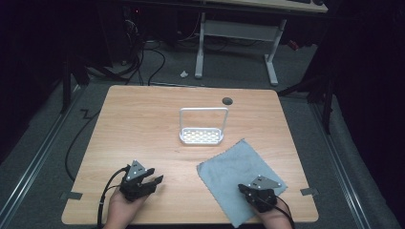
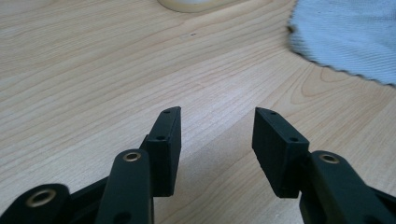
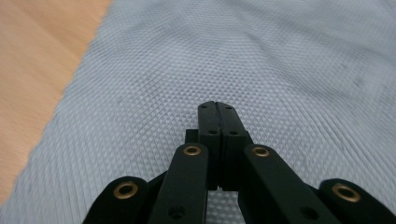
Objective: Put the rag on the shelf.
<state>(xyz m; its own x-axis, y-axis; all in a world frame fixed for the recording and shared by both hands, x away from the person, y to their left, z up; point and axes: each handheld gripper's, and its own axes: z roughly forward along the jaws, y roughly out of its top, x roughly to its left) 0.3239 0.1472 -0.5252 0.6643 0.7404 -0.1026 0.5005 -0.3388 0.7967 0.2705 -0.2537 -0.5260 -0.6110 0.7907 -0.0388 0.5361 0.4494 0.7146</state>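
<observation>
A grey-blue cloth lies flat on the wooden table at the front right. My right gripper rests over its near part, jaws pressed together with nothing between them; its own view has the cloth's weave under the shut gripper. My left gripper sits at the front left above bare wood, open and holding nothing. In its view the gripper stands apart over the table, with the cloth's edge at upper right. A white rack with a tall wire handle stands mid-table.
The rack's rim peeks in at the top of the left gripper view. A round cable hole sits near the table's far edge. Beyond the table stand a white desk frame and cables on the grey floor.
</observation>
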